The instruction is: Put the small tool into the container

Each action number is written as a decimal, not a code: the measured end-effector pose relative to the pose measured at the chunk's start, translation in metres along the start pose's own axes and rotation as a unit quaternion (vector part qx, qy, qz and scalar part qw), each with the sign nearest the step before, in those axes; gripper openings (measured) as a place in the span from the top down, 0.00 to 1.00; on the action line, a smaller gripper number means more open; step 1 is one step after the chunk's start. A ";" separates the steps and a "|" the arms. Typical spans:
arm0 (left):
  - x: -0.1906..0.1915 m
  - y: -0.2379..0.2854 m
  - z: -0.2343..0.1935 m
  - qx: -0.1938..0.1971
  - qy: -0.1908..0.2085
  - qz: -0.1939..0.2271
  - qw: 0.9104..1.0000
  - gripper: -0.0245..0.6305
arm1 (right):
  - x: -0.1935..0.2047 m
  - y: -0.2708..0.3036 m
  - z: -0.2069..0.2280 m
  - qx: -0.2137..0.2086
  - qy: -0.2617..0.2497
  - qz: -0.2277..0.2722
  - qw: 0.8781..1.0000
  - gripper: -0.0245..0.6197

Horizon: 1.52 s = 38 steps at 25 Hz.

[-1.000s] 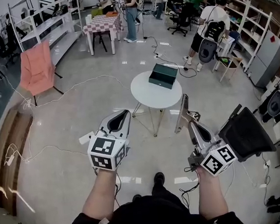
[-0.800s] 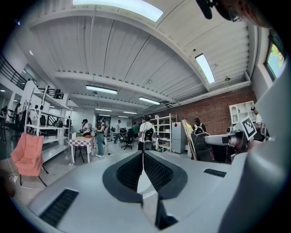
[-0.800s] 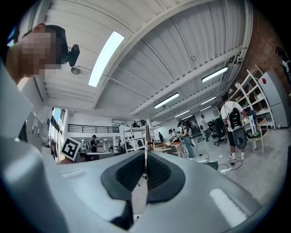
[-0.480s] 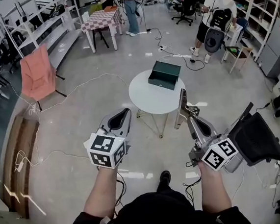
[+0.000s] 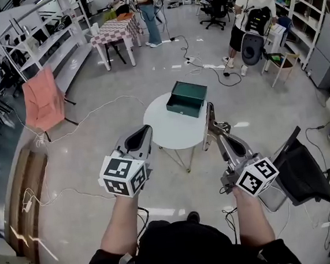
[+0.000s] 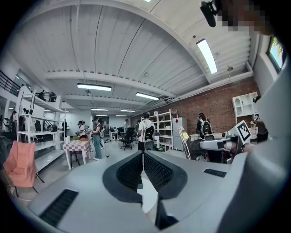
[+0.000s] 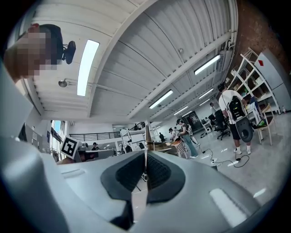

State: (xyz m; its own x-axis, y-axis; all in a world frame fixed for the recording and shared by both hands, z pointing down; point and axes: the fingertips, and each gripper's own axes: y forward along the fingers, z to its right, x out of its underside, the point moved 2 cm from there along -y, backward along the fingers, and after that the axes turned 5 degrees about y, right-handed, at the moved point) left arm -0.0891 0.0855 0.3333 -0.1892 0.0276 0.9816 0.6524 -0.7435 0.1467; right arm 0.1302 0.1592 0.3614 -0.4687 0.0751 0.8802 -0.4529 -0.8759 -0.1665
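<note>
The right claw [image 5: 216, 130] is staying pressed shut on the tool [image 5: 208, 118], a thin flat strip that is sticking up past the claw tips. In the right gripper view the same strip [image 7: 146, 136] is standing upright, pinched between the 2 dark pads of the right claw [image 7: 145, 157]. The left claw [image 5: 143, 133] is being held level beside it. Its pads are lying together with nothing between them, as the left gripper view is showing [image 6: 143, 157].

The container [image 5: 186, 98], a green open box, is sitting near the far edge of the round white worktop [image 5: 168, 131]. In the head view the tool's upper end is showing just beside the container's right corner. The claw itself is hanging in the air on the near side of the worktop, apart from the box.

Compared with 1 second ago, the worktop and container are now lying much nearer to both claws in the head view. Then they were well ahead, with bare floor between. The chair with the pink cloth [image 5: 44, 96] is now sitting lower at the left. Both claws are keeping the same closed state, and the tool is sitting in the same grip.
</note>
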 end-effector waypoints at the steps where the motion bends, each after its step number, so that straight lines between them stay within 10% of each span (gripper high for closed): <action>1: -0.001 0.006 0.001 0.001 0.000 0.002 1.000 0.94 | -0.002 0.001 0.004 0.000 0.001 -0.002 1.000 0.94; 15: 0.023 0.100 -0.028 0.021 -0.026 -0.001 0.999 0.94 | 0.007 0.050 0.067 0.030 -0.001 -0.049 0.998 0.94; 38: 0.045 0.311 -0.192 0.055 -0.057 -0.025 0.997 0.94 | 0.009 0.264 0.209 0.082 0.010 -0.093 0.992 0.94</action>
State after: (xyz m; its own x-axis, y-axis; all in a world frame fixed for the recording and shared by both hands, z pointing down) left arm -0.0353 -0.2732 0.3995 -0.1436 0.1437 0.9792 0.7218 -0.6617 0.2029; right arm 0.1651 -0.1707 0.4178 -0.4042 0.2513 0.8795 -0.4045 -0.9115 0.0745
